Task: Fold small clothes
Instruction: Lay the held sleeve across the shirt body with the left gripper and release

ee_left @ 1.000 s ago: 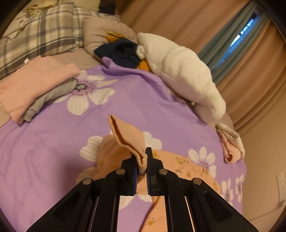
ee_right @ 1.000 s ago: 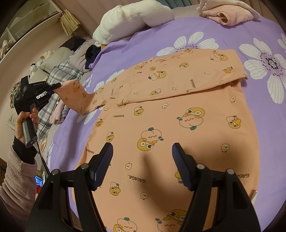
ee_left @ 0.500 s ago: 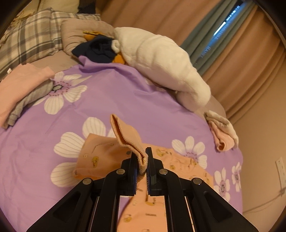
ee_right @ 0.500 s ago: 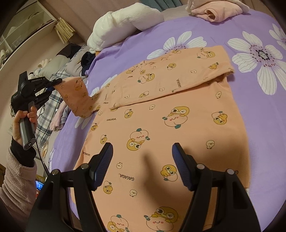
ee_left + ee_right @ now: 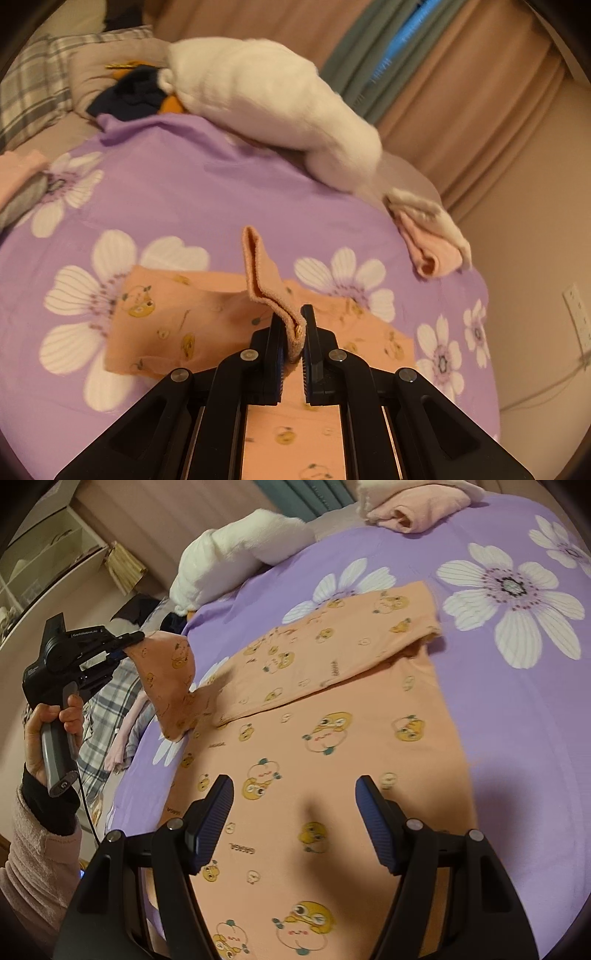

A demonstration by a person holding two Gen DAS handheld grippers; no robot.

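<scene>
You are holding the right gripper [image 5: 293,814] with its jaws standing wide apart and nothing between them, hovering low over the near part of the peach shirt [image 5: 332,746], which is lying flat on the purple bedspread [image 5: 517,720]. Taking the shirt as your landmark, its long axis is running away from that gripper toward the far flowers, and one sleeve is already lying folded across its far end. Your left gripper [image 5: 293,332] is pinching the cuff of the other sleeve [image 5: 264,280], jaws closed on the cloth, and is holding it lifted off the shirt's left edge, so the left hand [image 5: 48,720] is the one placed to carry it. The move ahead, as I judge it, is bringing that sleeve rightward across the shirt, alongside the folded one. Bare bedspread is lying open to the right of the shirt, while the left edge is sitting close to the side of the bed. Beyond the shirt's far end, a white pillow [image 5: 273,107] and a rolled pink garment [image 5: 430,243] are resting well apart from it.
</scene>
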